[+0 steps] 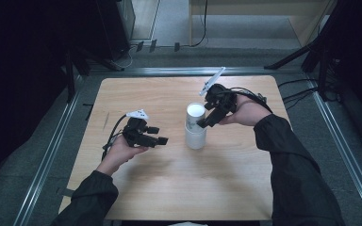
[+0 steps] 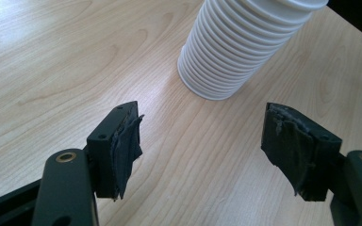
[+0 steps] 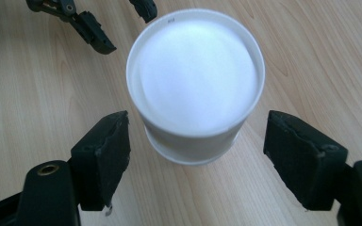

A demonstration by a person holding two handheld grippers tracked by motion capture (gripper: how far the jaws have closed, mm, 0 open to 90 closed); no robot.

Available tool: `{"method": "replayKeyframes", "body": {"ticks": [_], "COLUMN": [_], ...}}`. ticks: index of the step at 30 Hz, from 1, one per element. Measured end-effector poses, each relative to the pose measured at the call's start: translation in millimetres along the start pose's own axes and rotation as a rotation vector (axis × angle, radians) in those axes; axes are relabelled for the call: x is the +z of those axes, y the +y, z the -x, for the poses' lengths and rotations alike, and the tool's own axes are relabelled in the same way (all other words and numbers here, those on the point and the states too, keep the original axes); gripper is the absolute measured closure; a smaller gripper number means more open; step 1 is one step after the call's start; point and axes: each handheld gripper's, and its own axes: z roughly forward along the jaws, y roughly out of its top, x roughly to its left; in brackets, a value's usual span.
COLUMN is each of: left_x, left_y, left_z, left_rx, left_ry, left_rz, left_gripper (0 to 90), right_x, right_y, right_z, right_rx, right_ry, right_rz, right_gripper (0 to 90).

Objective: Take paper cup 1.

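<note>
Item one: a stack of white paper cups [image 1: 195, 127], nested one in another, is standing upright near the middle of the wooden tabletop [image 1: 160, 188], a little toward its right half. In the left tongs' view the ribbed rims of the stack [image 2: 238, 47] are showing one above another, the base sitting flat on the wood ahead of the jaws. Item two: my right tongs [image 1: 206, 121] are hovering at the upper part of the stack, coming in from its right side and pointing down and to the left. In their own view the open mouth of the top cup [image 3: 195, 75] is lying between and beyond the two black jaws, which are standing wide on either side of it; the pads are not touching it and nothing is being gripped. Item three: my left tongs [image 1: 159, 135] are resting low over the tabletop to the left of the stack, near it but apart, pointing toward it. Their jaws are standing apart as well, with only bare wood between them, and they are holding nothing.
</note>
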Motion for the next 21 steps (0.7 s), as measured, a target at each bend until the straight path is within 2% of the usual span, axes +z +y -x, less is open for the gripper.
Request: {"method": "replayKeyframes", "body": {"ticks": [9, 11, 14, 17, 21], "left_x": [1.6, 1.6, 1.5, 1.4, 1.5], "left_y": [0.2, 0.3, 0.2, 0.2, 0.4], "left_z": [3.3, 3.8, 4.3, 4.3, 4.6], "left_rx": [0.024, 0.027, 0.033, 0.034, 0.031], "left_ry": [-0.010, -0.011, -0.013, -0.015, -0.018], "left_rz": [-0.006, -0.006, -0.006, -0.004, -0.003], "left_gripper": [28.4, 28.4, 28.3, 28.3, 28.3], "right_x": [11.4, 13.3, 14.7, 15.2, 13.2], "right_y": [20.9, 24.9, 28.3, 30.0, 30.9], "right_z": [-0.3, -0.3, 1.1, 0.3, 0.3], "right_rx": [-0.020, -0.014, 0.002, 0.006, -0.009], "right_ry": [0.015, 0.011, 0.017, 0.015, 0.014], "right_rz": [-0.034, -0.042, -0.057, -0.070, -0.077], "right_gripper": [24.3, 27.2, 31.2, 31.6, 31.8]}}
